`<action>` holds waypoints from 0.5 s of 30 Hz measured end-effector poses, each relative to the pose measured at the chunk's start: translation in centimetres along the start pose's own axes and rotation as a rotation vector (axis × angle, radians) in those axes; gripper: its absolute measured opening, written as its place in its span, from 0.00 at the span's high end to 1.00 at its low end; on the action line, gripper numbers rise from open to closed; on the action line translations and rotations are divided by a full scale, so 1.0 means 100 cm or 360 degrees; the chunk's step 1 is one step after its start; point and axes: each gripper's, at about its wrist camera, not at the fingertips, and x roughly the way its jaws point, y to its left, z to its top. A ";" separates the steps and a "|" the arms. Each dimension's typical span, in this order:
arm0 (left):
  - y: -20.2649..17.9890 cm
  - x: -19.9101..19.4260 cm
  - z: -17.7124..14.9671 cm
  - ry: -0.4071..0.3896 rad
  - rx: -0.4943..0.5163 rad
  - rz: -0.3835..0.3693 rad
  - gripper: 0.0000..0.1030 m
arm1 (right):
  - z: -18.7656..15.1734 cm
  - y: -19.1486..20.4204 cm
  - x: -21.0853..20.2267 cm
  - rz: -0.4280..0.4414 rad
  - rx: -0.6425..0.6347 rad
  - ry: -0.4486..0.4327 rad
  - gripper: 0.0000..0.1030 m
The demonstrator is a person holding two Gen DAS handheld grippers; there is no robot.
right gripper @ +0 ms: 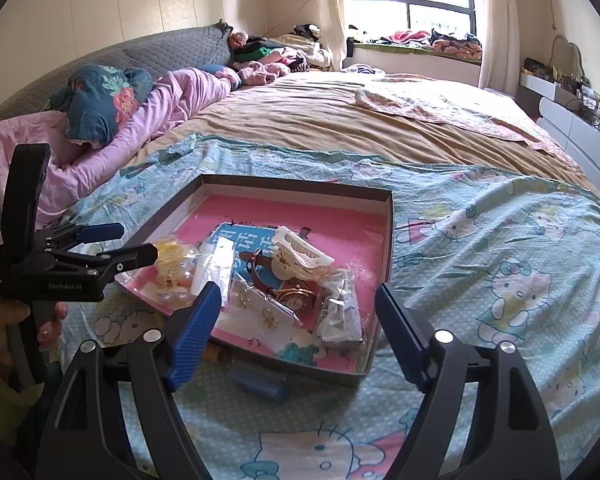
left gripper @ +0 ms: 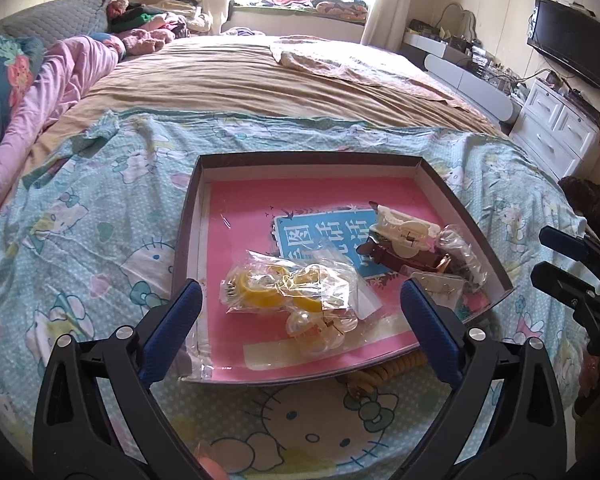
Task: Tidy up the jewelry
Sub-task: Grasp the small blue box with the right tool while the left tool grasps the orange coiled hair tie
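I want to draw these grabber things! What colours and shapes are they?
Each one is black plastic with two long arms shaped like hollow triangles, silver round bolts, and ridged blue pads at the tips. The left gripper and right gripper match. Seen from the side, the left one has small white writing on its body.

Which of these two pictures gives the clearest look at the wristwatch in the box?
The right wrist view. There the wristwatch shows its round gold-rimmed face and brown strap, lying in the box under the white hair clip. The left wrist view shows mostly the brown strap; the face is nearly hidden behind the clip and bags.
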 end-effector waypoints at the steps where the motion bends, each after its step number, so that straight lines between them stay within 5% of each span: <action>1: 0.000 -0.003 -0.001 -0.0007 0.0000 0.0002 0.10 | -0.001 0.000 -0.003 -0.0001 -0.0005 -0.0003 0.21; 15: 0.004 -0.021 -0.033 0.0076 0.0028 0.0074 0.09 | -0.033 0.010 -0.006 0.0037 0.0004 0.0108 0.18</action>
